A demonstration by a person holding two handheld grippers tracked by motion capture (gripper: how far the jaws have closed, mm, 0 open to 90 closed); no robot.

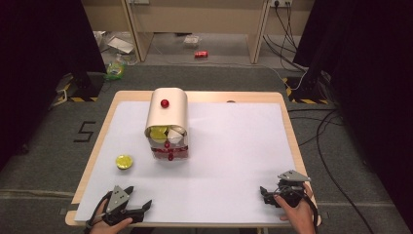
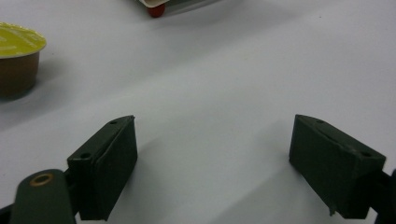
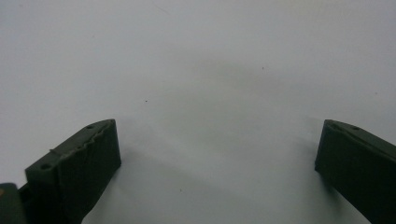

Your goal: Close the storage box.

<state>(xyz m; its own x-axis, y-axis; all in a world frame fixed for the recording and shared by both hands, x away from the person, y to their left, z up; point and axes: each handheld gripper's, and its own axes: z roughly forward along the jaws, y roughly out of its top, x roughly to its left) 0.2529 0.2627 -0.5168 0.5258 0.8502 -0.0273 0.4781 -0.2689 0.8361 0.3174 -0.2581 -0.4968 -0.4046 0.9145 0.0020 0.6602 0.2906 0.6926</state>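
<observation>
1. Right now your left gripper [image 1: 139, 200] rests low at the near left corner of the white table [image 1: 234, 146], and its jaws stand wide apart with nothing between them.
2. Seen along those jaws in the left gripper view [image 2: 212, 163], bare white surface lies between the two black pads [image 2: 112, 163], and neither pad touches anything.
3. Ahead of your left gripper and a little to its left sits the small cup with the yellow lid [image 1: 124, 162], upright on the table and well clear of the jaws; in the left gripper view it stands at the far left [image 2: 16, 58].
4. Farther ahead of that gripper, beyond the cup, stands the cream dispenser box [image 1: 168, 117] with a red knob [image 1: 165, 103] on its top; yellow and white capsules [image 1: 165, 132] show in its open front, and red pieces [image 1: 170, 156] lie at its base.
5. Meanwhile your right gripper [image 1: 265, 192] rests at the near right corner, well apart from the box and the cup.
6. Its jaws are spread wide too, and in the right gripper view [image 3: 217, 168] you have hold of nothing: plain white table lies between them.
</observation>
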